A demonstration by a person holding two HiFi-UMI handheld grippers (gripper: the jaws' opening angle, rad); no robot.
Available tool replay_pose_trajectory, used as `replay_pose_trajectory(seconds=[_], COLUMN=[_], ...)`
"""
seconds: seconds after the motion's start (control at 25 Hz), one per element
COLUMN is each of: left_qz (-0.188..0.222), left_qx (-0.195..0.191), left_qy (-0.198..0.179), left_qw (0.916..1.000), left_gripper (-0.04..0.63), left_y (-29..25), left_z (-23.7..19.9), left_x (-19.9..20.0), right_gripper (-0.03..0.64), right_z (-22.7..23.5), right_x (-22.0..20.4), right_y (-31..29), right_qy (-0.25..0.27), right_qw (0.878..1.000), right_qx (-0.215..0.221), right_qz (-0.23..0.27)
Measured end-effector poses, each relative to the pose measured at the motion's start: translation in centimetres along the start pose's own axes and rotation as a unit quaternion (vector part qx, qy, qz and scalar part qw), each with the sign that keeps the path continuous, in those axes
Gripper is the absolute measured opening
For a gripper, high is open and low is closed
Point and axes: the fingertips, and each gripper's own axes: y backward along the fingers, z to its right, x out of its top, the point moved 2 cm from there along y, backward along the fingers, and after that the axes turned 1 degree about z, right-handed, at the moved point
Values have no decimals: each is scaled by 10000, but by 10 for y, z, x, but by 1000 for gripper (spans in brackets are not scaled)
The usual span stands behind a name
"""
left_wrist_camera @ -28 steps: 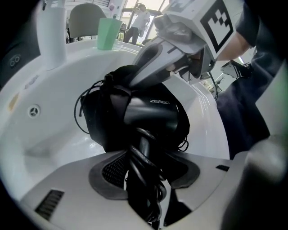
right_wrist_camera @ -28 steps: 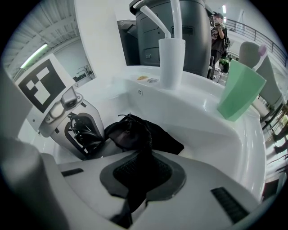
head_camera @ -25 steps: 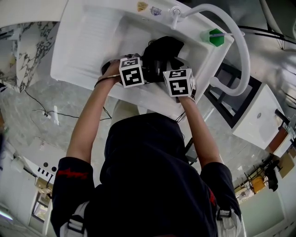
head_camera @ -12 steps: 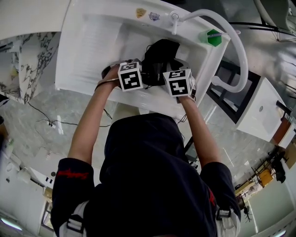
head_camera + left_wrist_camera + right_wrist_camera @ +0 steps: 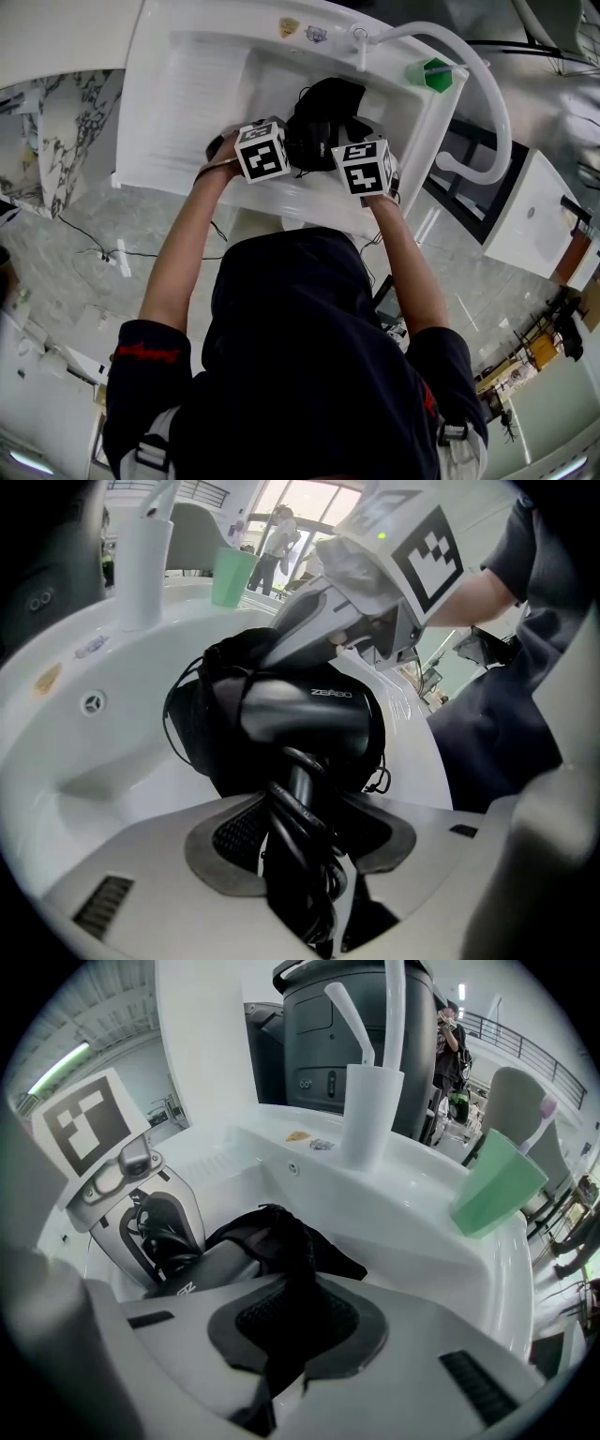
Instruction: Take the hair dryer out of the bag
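A black hair dryer (image 5: 305,714) sticks partly out of a black cloth bag (image 5: 202,719) that lies in the white sink basin (image 5: 202,80). My left gripper (image 5: 300,860) is shut on the dryer's handle and the cord wound round it. My right gripper (image 5: 286,1358) is shut on a fold of the bag (image 5: 281,1241) and holds it from the other side. In the head view both grippers meet over the bag (image 5: 323,112), the left gripper (image 5: 292,152) beside the right gripper (image 5: 339,142). The dryer's barrel (image 5: 202,1274) shows below the bag's mouth.
A white faucet (image 5: 370,1101) stands at the back of the basin, with a green cup (image 5: 497,1190) holding a toothbrush beside it. The basin walls enclose the bag on all sides. A white curved pipe (image 5: 492,103) arches to the right of the sink.
The left gripper has tilted slightly with the dryer in it. The right gripper keeps its hold on the bag in the same place.
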Motion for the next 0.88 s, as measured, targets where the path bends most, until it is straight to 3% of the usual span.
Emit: replay_pose_trajectory(seconds=[0.48, 0.88], left_qz=[278, 170], left_qx=[-435, -590], left_qy=[159, 151], left_qw=[9985, 9980], left_gripper=[225, 225], left_y=[9, 16], left_z=[5, 11], left_x=[-3, -6], right_gripper=[49, 49], right_z=[-2, 0], right_x=[-1, -2], right_y=[-5, -11], right_qy=[94, 90], right_qw=[10000, 9999], right_qx=[-18, 33], right_qz=[-8, -61])
